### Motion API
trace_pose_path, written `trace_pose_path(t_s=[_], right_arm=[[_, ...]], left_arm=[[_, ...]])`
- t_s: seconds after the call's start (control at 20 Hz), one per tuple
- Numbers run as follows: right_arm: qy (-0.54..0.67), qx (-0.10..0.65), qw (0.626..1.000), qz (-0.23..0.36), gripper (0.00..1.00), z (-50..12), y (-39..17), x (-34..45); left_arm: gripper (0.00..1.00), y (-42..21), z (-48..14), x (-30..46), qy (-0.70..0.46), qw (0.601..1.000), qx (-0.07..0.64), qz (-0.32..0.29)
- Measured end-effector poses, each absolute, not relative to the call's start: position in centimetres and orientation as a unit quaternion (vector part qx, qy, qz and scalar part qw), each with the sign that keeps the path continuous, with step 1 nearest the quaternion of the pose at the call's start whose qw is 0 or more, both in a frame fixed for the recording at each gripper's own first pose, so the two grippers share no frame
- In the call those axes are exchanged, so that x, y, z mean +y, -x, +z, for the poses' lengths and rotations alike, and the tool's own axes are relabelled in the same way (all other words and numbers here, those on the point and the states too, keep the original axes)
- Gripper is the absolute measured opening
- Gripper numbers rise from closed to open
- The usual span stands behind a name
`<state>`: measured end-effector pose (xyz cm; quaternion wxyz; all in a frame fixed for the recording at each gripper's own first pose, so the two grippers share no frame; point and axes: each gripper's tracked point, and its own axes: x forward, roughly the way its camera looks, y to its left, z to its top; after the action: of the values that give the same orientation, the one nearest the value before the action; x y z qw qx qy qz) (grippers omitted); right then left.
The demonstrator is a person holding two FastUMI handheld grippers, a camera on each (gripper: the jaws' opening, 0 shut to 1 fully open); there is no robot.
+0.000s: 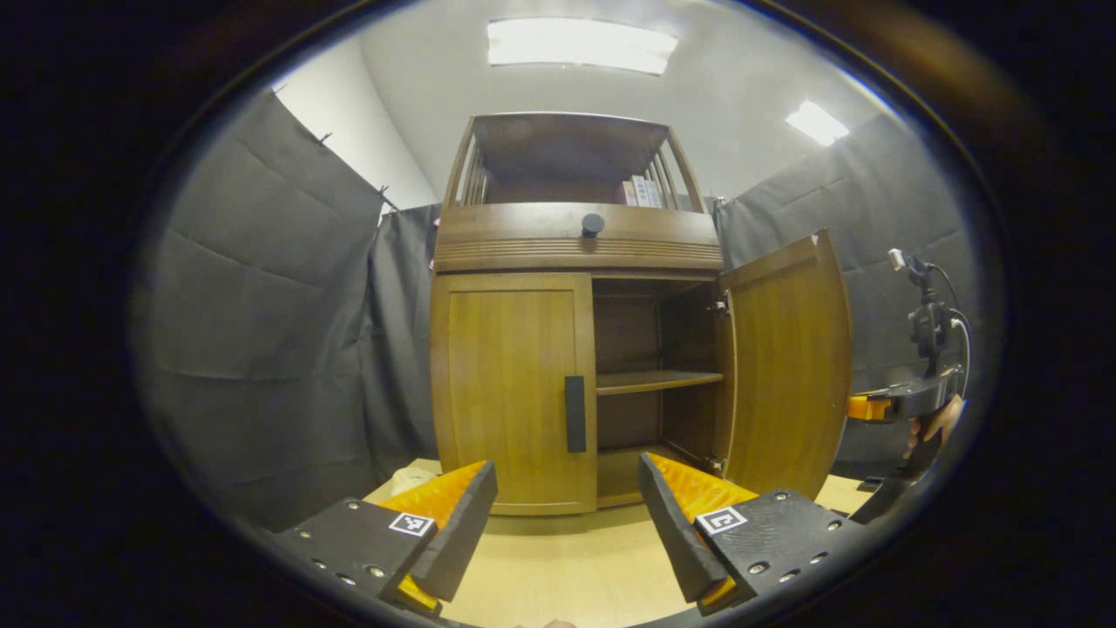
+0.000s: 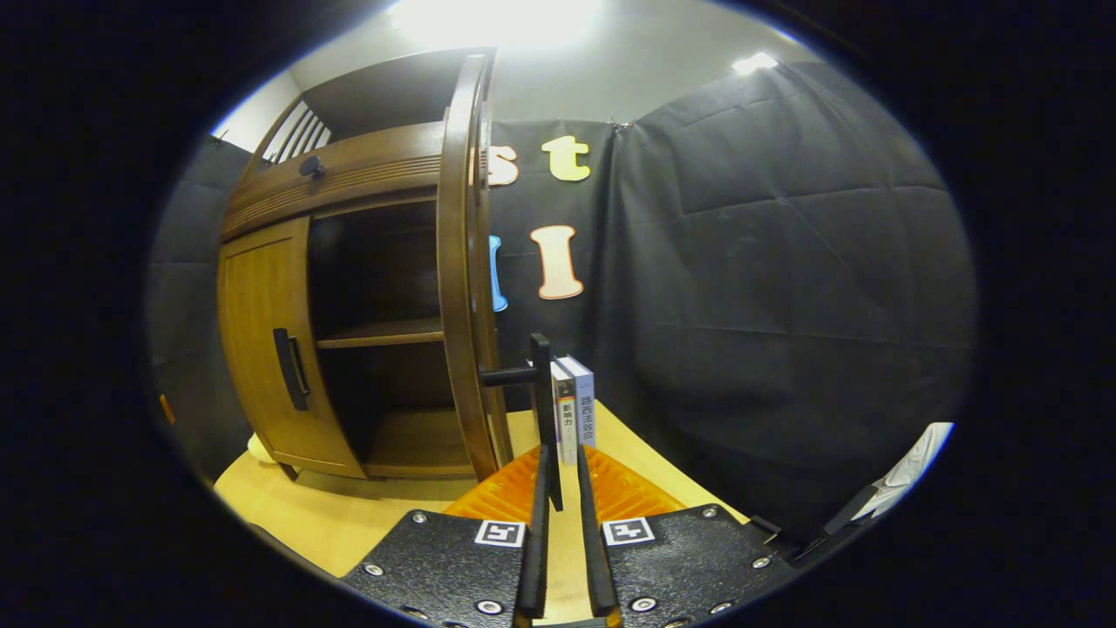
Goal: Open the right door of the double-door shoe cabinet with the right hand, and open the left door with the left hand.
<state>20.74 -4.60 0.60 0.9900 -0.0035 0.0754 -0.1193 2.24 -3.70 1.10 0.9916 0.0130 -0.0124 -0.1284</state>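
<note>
Right door: open; my right gripper jaws clamp its handle.
Left door handle: vertical, twelve o'clock from my left gripper, jaws spread.

The left gripper view faces the shoe cabinet head-on from low and a little way back, above the pale floor, taking in its whole front and the right gripper at the far right edge. The right gripper view looks from close along the edge of the open right door, toward the booth wall. Both views share the cabinet's open interior, shelf and closed left door.
</note>
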Motion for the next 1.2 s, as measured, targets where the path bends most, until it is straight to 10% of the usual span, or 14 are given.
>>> trace_pose_path(t_s=[0.2, 0.5, 1.2], right_arm=[[-0.008, 0.069, 0.990, -0.124, 0.32, 0.8, -18.9, -5.8], [0.004, 0.031, 0.995, -0.093, 0.92, 2.8, -16.8, -2.8], [0.008, 0.021, 0.999, -0.035, 0.94, 2.9, -17.8, 3.5]], left_arm=[[0.99, -2.4, 1.2, -3.9, -0.013, 0.991, -0.014, -0.133], [0.99, -2.7, 0.9, -4.0, -0.018, 0.991, -0.019, -0.129], [0.93, -3.0, 0.0, -4.6, -0.019, 0.991, -0.026, -0.126]])
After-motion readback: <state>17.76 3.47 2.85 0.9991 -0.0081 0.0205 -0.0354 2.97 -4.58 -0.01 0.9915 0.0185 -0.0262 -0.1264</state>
